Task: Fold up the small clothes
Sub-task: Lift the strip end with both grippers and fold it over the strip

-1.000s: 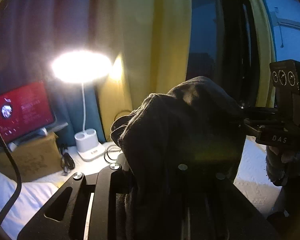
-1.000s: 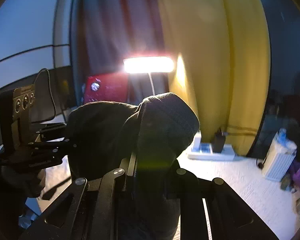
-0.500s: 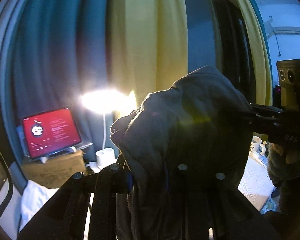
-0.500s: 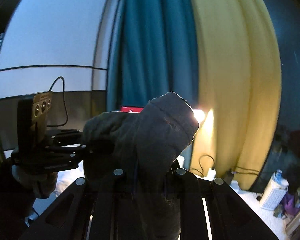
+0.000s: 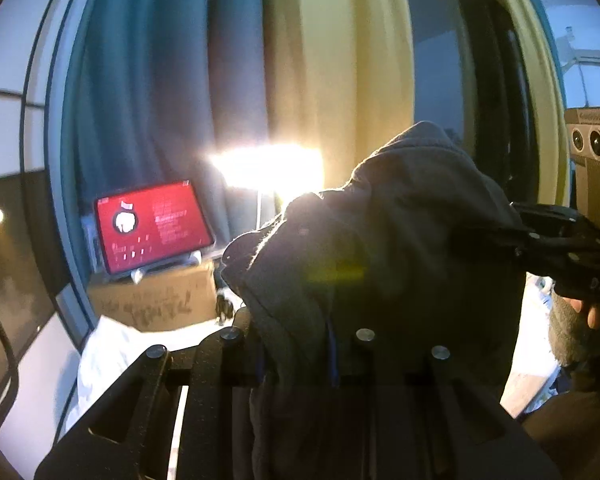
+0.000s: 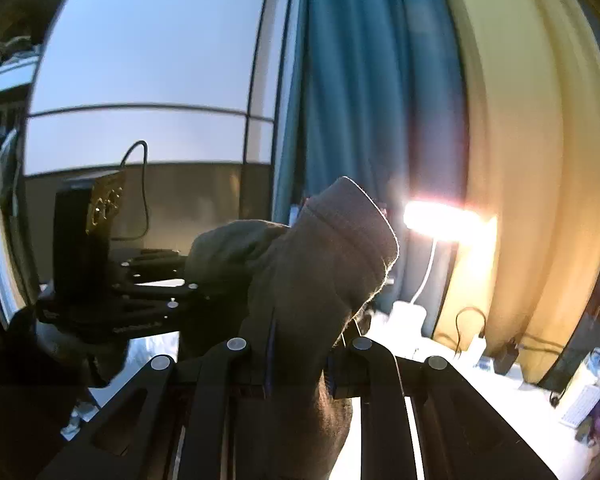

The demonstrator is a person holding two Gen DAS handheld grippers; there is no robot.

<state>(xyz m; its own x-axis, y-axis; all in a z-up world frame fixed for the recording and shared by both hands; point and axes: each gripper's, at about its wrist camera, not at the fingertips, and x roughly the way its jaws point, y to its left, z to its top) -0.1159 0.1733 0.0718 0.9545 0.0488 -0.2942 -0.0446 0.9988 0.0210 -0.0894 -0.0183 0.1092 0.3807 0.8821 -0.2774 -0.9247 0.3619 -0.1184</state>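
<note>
Left wrist view shows my left gripper point(image 5: 296, 364) and right gripper point(image 5: 540, 240) each clamped narrow on the dark garment point(image 5: 380, 248), held up in the air between them; next I judge it needs lowering flat onto a surface for folding.

1. The left gripper point(image 5: 296, 364) at the lower centre of the frame is matt black, with flat linkage bars and round silver screws.
2. The right gripper point(image 5: 512, 236) at the right edge carries white letters "DAS".
3. A grey knitted cuff point(image 5: 572, 332) covers the wrist at the lower right.
</note>
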